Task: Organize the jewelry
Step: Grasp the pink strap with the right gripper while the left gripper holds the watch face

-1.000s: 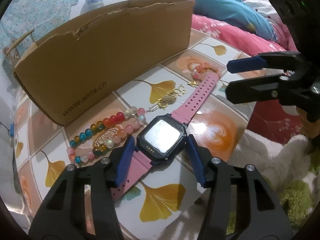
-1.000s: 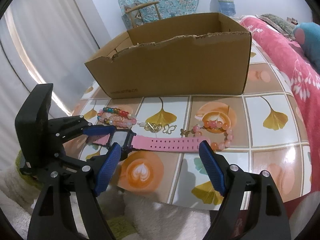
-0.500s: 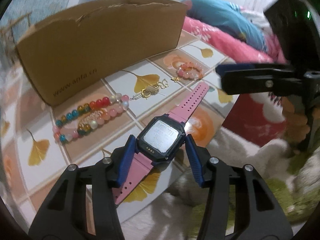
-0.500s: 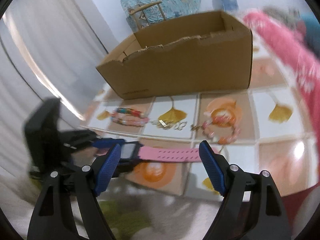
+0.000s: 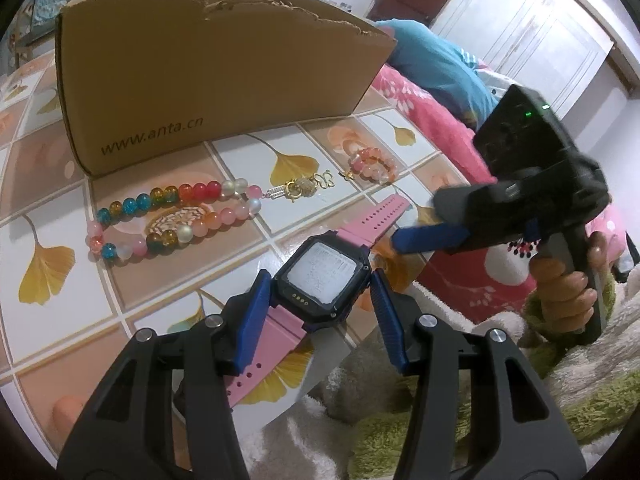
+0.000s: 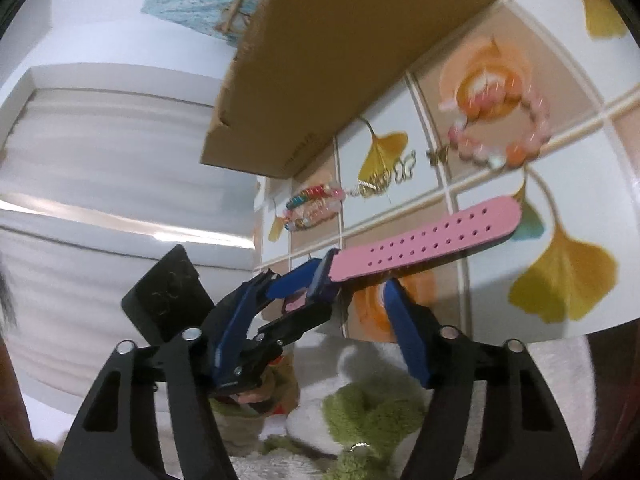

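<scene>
A pink-strapped watch with a black square case (image 5: 324,276) hangs tilted over the table's front edge. My left gripper (image 5: 320,304) is shut on the case, one blue pad on each side. The long pink strap (image 6: 424,240) sticks out past it toward the beads. My right gripper (image 6: 324,288) is rolled on its side just beside the strap; its jaws are closing, and the strap's root lies at their tips with no pad pressing on it. In the left wrist view, one of its blue fingers (image 5: 428,236) reaches under the strap's far end.
On the ginkgo-patterned table (image 5: 48,264) lie a multicolour bead bracelet (image 5: 172,216), a gold butterfly chain (image 5: 304,188) and a pink-orange bead bracelet (image 5: 370,164). A torn cardboard box (image 5: 200,60) stands behind them. A hand (image 5: 564,288) grips the right handle; a pink bed is at the right.
The left gripper carried the watch off the tabletop toward the front edge. The right gripper rolled, sank close to the strap, and its jaws narrowed.
</scene>
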### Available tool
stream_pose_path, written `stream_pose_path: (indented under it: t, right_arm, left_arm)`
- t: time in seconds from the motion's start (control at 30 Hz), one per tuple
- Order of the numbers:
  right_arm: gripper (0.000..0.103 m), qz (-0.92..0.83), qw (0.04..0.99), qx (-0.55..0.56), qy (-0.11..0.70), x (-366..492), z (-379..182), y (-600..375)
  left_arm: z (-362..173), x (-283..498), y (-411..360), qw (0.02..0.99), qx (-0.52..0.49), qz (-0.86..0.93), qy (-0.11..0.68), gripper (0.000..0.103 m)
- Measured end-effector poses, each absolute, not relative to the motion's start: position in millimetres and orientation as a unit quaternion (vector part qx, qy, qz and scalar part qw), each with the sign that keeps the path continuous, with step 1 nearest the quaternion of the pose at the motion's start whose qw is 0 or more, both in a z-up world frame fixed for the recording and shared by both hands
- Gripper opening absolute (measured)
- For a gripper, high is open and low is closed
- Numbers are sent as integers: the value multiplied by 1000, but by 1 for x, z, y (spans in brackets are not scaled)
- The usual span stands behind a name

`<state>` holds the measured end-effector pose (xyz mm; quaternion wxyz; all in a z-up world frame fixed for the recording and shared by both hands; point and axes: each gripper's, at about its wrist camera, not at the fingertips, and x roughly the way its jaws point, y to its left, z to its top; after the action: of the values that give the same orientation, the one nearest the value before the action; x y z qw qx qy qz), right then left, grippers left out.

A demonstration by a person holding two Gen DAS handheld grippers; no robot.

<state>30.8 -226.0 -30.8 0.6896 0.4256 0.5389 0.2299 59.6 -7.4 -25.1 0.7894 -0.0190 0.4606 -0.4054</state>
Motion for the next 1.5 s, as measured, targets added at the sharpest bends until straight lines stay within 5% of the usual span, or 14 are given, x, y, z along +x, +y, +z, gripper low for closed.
stream_pose_path:
  t: [0.33, 0.57, 1.13, 1.23, 1.5]
  right_arm:
    - [46, 224, 662, 440, 564, 43, -47, -209]
    - [17, 220, 638, 463, 575, 48, -56, -209]
    - [15, 184, 495, 607, 594, 35, -90, -228]
    - [15, 180, 489, 617, 590, 31, -90, -233]
    - [19, 193, 509, 603, 583, 27, -79, -242]
  left_arm:
    - [-26, 59, -1, 788, -29, -419, 451, 49]
    - [-23, 49, -4, 799, 10, -409, 441, 49]
    - [-21, -4, -40, 840, 231, -328, 366, 50]
    - [-20, -6, -42, 843, 243, -322, 357, 32]
    - [-15, -13, -43, 843, 250, -328, 344, 20]
